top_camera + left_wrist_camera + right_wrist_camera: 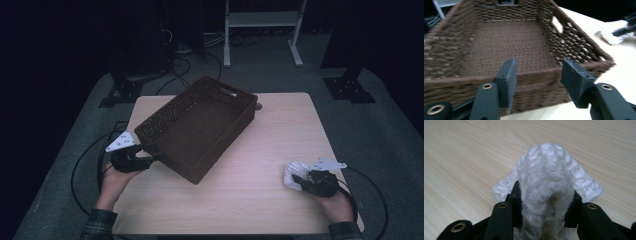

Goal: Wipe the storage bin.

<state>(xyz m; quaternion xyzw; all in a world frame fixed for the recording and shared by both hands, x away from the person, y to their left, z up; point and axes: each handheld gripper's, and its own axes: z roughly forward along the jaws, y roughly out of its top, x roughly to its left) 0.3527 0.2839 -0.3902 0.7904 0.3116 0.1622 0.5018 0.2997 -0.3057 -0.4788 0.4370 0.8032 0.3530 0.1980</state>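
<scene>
White cloth (546, 177) between right tongs (546, 205)

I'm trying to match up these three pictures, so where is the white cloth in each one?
High view: white cloth at lower right on the table, in the right tongs.
Left gripper view: at the upper right edge, beyond the brown basket.
Right gripper view: centre, pinched between the jaws.
Shared landmark: the pale wooden tabletop.

obstacle: basket (200, 125) mid-table, angled | free: bare table (280, 140) right of it, cloth (294, 174) aside
</scene>
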